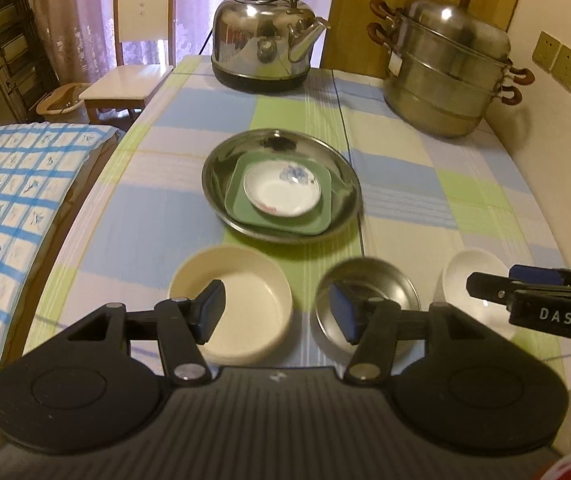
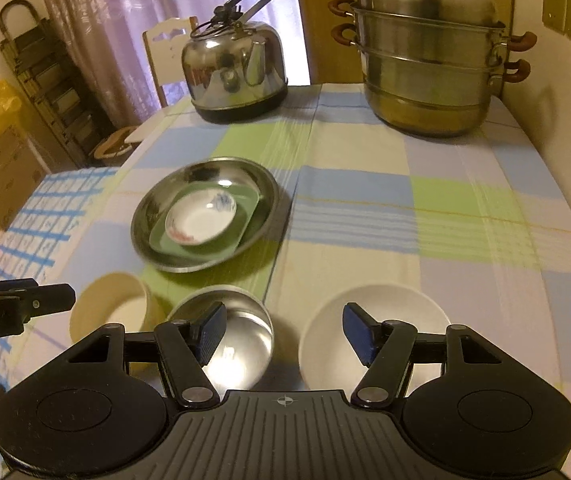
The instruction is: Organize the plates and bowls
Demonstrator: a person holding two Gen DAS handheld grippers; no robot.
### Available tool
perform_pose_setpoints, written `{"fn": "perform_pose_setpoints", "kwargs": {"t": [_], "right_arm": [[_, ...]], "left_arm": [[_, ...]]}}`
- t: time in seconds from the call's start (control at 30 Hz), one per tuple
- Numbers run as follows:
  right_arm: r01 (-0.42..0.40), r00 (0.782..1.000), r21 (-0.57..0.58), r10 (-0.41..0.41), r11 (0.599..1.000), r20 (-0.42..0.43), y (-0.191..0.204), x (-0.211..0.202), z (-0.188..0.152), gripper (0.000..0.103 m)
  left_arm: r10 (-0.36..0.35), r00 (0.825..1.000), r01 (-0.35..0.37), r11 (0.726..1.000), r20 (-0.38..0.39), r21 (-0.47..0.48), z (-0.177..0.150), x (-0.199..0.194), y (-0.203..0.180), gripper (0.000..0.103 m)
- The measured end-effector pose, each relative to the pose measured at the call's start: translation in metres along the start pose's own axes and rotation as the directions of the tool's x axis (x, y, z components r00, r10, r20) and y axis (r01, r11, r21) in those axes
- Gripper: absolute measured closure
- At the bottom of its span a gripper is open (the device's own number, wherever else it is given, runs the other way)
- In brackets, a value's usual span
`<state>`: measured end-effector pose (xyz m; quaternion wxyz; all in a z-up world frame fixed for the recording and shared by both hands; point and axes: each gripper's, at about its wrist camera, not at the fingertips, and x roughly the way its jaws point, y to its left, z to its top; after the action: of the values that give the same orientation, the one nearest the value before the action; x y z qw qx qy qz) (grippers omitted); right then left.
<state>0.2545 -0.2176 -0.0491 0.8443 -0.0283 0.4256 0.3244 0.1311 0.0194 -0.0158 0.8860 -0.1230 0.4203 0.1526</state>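
Your left tool (image 1: 277,312) hovering part-open and empty, your right tool (image 2: 283,334) likewise — cream bowl (image 1: 231,304), steel bowl (image 1: 367,302), white bowl (image 2: 377,336) sitting in a row beneath, stacked plates (image 1: 281,192) resting mid-tabletop (image 1: 425,208).

Your left gripper (image 1: 277,308) and right gripper (image 2: 283,332) are black, blue-padded, silver-riveted, with ribbed grey bases and white lettering.

Green plate (image 1: 277,216), blue-flowered white dish (image 1: 282,194), cream bowl (image 1: 245,320), plaid tablecloth (image 1: 405,184).
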Motion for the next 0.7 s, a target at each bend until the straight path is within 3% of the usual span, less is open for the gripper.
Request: {"fn": "perform_pose_setpoints", "kwargs": {"t": [0.2,0.47,0.7], "right_arm": [[0.008,1.0,-0.014,-0.008,1.0,0.006,-0.003,-0.02,-0.024,0.038],[0.018,0.999,0.085,-0.015,0.996,-0.028,0.001,-0.032,-0.04,0.038],[0.053,0.998,0.155,-0.045,0.987,-0.054,0.029,-0.039,-0.054,0.038]], "left_arm": [[-0.013,1.0,0.014,0.999,-0.022,0.035,-0.02,-0.011,-0.008,0.048],[-0.088,0.994,0.096,0.988,-0.067,0.12,-0.029,-0.012,-0.01,0.047],[-0.13,0.987,0.147,0.968,-0.096,0.202,-0.032,-0.014,0.007,0.046]]}}
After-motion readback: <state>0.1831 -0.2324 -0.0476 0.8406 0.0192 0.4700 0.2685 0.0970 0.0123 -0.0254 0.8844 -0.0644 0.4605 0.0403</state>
